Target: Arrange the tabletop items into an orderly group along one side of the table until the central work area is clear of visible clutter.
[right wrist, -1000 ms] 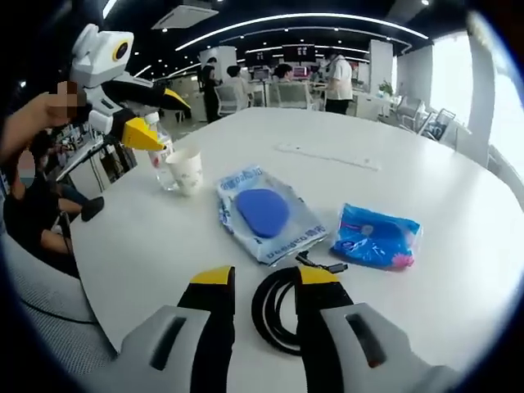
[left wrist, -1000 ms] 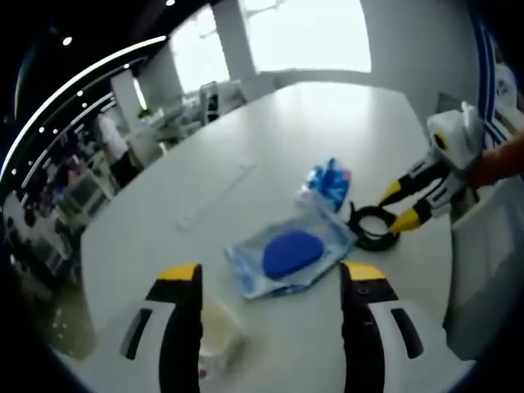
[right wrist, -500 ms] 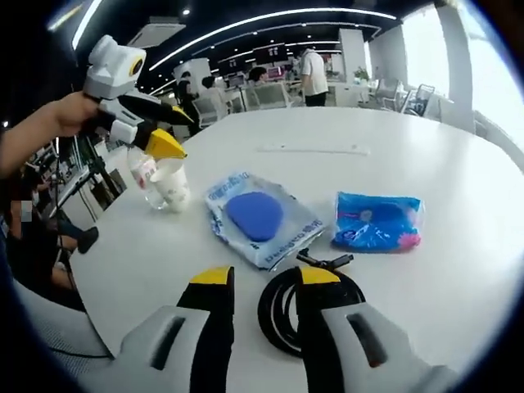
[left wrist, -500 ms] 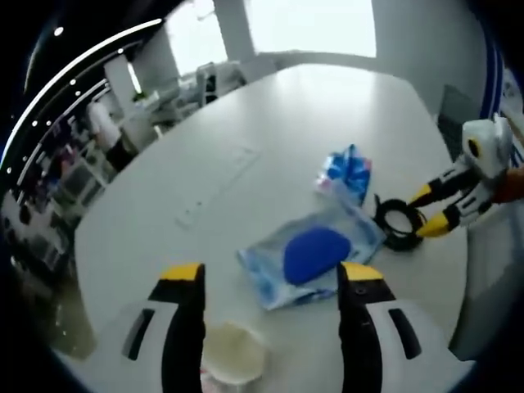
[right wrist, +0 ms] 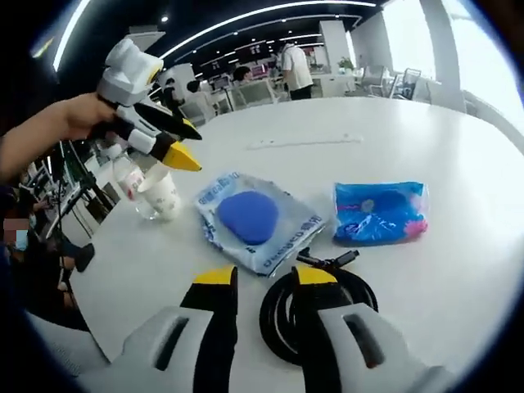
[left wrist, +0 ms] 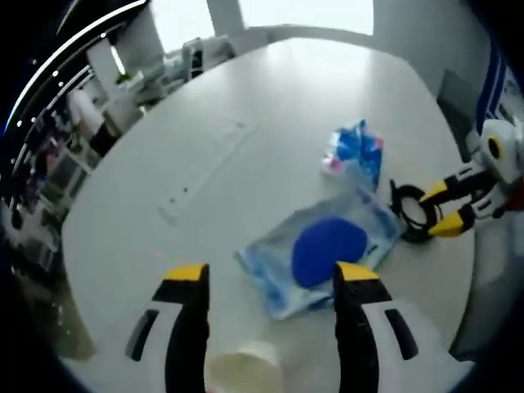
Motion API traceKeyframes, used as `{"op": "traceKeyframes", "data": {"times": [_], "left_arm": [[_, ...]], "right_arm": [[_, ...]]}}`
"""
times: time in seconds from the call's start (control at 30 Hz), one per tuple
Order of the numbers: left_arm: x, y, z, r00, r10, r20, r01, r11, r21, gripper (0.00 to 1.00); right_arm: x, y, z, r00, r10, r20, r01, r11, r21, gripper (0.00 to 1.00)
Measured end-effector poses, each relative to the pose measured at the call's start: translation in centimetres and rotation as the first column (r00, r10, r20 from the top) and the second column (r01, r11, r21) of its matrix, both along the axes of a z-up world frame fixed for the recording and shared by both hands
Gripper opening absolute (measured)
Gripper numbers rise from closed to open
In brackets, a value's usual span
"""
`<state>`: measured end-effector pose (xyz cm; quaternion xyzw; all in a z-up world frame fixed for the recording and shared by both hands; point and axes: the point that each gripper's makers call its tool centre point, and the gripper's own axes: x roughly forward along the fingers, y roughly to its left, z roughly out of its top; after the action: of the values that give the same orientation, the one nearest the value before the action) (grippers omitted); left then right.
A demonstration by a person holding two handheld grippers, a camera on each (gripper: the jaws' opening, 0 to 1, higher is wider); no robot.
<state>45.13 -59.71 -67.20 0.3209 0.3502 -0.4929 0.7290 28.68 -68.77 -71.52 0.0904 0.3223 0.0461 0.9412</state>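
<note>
Lowered left gripper (left wrist: 266, 274), jaws wide and empty, over cup (left wrist: 243, 370) at table (left wrist: 246, 106) edge since a second earlier; kept right gripper (right wrist: 264, 278), jaws open, straddling cable (right wrist: 323, 315) rim beside pouch (right wrist: 255, 219); neither item gripped.

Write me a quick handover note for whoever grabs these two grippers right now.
Left gripper: open, hovering above the paper cup near the table edge; a clear bottle stands beside the cup.
Right gripper: open, one jaw over the coiled black cable, nothing gripped.
Mid-table: the clear pack with the blue pad, and the small blue packet beside it.
Done: nothing grouped yet.
Left: gather the cable, both packs, cup and bottle along one side.
</note>
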Motion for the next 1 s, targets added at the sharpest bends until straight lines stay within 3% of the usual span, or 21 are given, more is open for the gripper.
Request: {"op": "traceKeyframes", "data": {"times": [0.5, 0.77, 1.0], "left_arm": [[2.1, 0.5, -3.2, 0.993, 0.044, -0.106, -0.032, 0.993, 0.113, 0.51], [2.1, 0.9, -5.4, 0.987, 0.058, -0.151, -0.028, 0.98, 0.195, 0.41], [1.7, 1.3, -7.0, 0.988, 0.038, -0.15, 0.001, 0.967, 0.253, 0.38]], "right_arm": [[0.8, -0.4, -2.1, 0.998, -0.038, -0.058, 0.04, 0.999, 0.035, 0.23], [1.5, -0.5, -3.0, 0.993, -0.076, -0.088, 0.082, 0.994, 0.073, 0.2], [2.2, -0.2, -3.7, 0.99, -0.077, -0.122, 0.09, 0.99, 0.11, 0.15]]}}
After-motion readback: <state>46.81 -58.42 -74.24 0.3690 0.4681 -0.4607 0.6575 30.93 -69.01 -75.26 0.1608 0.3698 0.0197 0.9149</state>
